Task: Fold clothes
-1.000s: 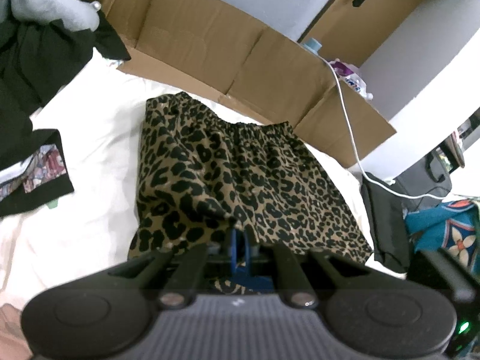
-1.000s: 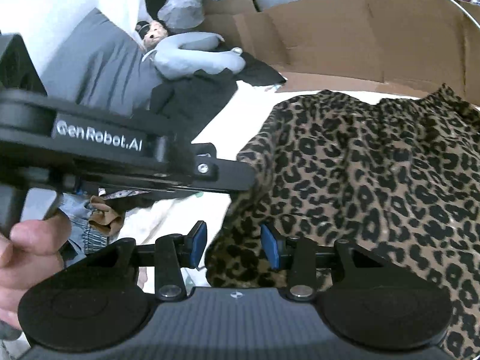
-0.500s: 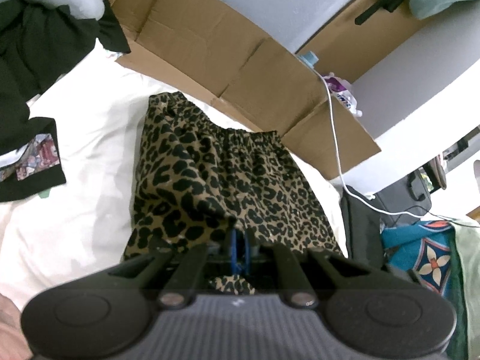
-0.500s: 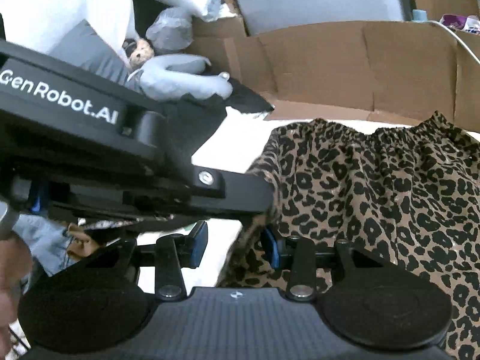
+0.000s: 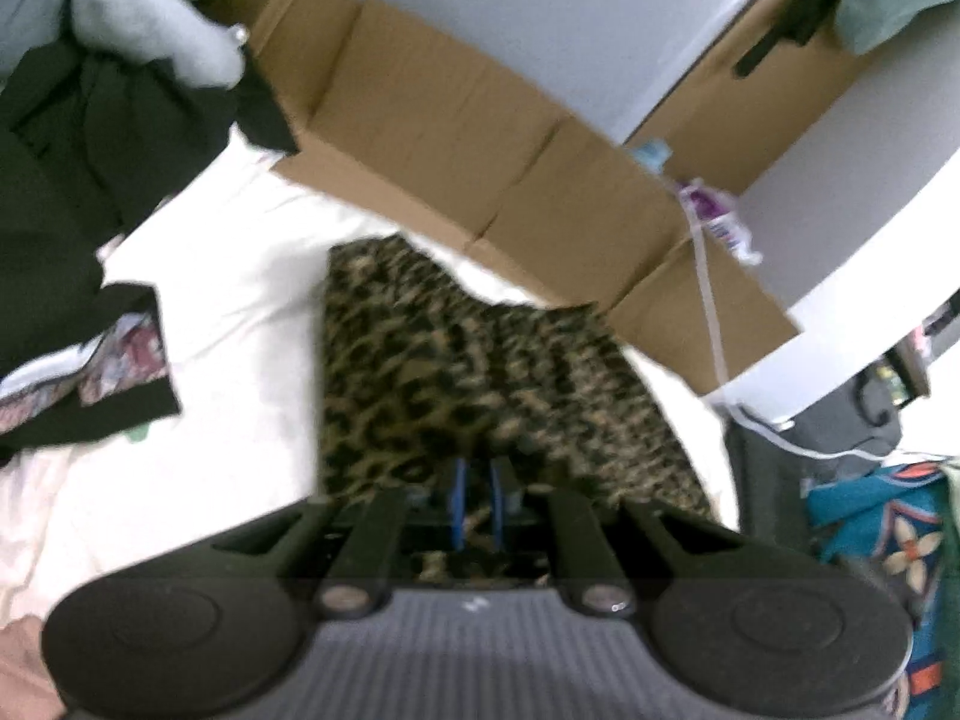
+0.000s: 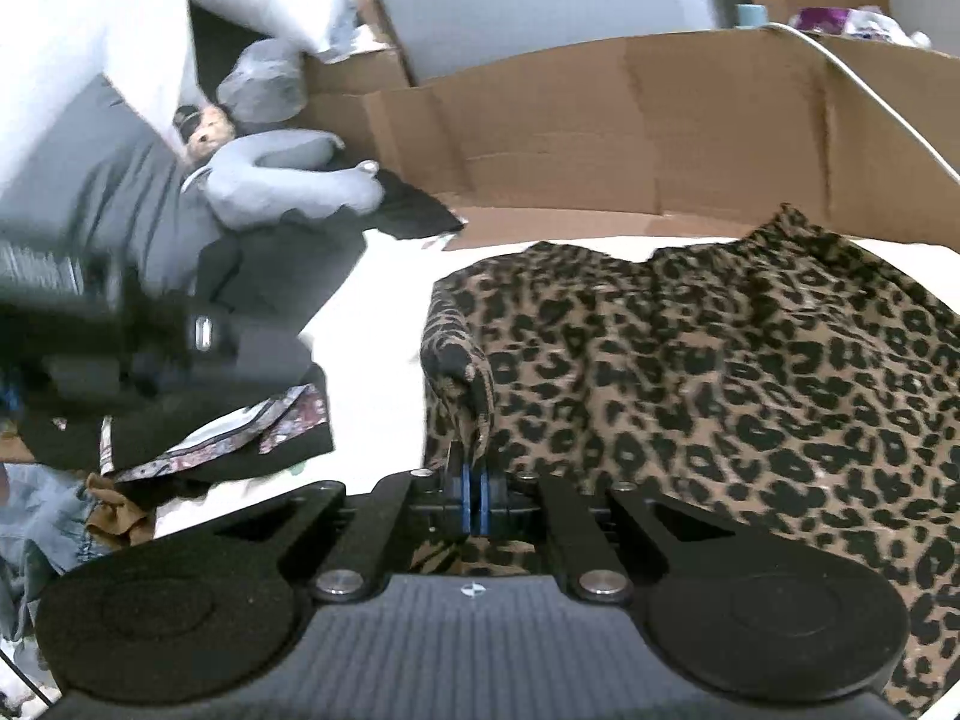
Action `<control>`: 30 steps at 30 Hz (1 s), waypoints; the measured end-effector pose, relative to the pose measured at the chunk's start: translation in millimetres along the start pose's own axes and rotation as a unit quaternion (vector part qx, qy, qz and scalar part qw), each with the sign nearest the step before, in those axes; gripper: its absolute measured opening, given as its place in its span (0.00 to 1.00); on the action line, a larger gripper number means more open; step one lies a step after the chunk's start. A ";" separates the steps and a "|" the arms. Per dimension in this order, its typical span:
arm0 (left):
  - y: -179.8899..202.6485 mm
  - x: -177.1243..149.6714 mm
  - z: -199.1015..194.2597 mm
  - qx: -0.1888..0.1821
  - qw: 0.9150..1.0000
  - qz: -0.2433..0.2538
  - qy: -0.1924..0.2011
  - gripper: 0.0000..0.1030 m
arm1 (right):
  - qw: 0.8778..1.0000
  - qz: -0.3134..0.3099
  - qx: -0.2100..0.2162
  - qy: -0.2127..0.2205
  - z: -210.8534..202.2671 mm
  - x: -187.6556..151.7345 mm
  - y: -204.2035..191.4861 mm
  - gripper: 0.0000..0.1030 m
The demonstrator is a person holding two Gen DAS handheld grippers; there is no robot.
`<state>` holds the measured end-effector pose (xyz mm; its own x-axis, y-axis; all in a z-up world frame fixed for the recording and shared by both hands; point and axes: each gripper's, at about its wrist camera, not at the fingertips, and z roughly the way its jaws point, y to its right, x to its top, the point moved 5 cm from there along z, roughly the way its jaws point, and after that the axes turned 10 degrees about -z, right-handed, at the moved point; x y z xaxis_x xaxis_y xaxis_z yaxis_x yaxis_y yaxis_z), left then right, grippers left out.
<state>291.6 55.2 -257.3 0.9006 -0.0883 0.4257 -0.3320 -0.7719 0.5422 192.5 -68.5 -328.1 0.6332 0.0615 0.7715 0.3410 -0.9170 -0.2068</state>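
Both of my grippers are clamped on the near hem of the leopard-print skirt (image 6: 720,396), which is spread across the white bedsheet (image 5: 228,312) with its gathered waistband at the far side, close to the cardboard (image 5: 480,138).

My left gripper (image 5: 477,501) has its blue pads drawn close together with patterned cloth pinched between them; that view is blurred, so I cannot tell how deep the bite is. My right gripper (image 6: 471,501) is shut tight on a corner of the hem, and the fabric rises from it in a small raised fold at the skirt's left edge.

By my judgement the fold is partway at most: the skirt looks like a single spread layer beyond that lifted corner, with no clean crease showing. Carrying the hem toward the waistband seems to be what is left.

Going left to right around it: a heap of dark clothes (image 6: 252,276) with a grey plush toy (image 6: 282,180) on top, a black printed garment (image 5: 78,396) just beside the skirt, the cardboard wall behind, a white cable (image 5: 708,300) trailing over it, and a dark bag (image 5: 774,480) at the right edge. The heap narrows the free sheet on the left, and the cardboard leaves little room beyond the waistband.
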 end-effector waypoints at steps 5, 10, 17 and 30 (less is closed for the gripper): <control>-9.0 -10.2 16.7 0.030 0.999 -0.008 -0.021 0.08 | 1.000 0.016 -0.005 0.011 -10.6 4.0 26.1 0.00; -14.2 -21.4 31.7 0.057 0.998 0.000 -0.042 0.08 | 0.999 0.031 -0.010 0.024 -27.6 5.1 55.2 0.00; -8.5 -42.1 52.2 0.072 0.994 0.022 -0.075 0.08 | 0.996 0.071 -0.030 0.034 -55.6 4.7 106.3 0.00; 0.8 -83.2 79.3 0.083 0.984 0.068 -0.140 0.08 | 0.984 0.150 -0.093 0.027 -92.4 -28.6 201.4 0.00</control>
<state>238.7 12.0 -349.7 0.9010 -0.3490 0.2576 -0.4245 -0.8312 0.3590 178.8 -291.4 -336.3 0.6459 -0.2386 0.7251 0.0083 -0.9476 -0.3192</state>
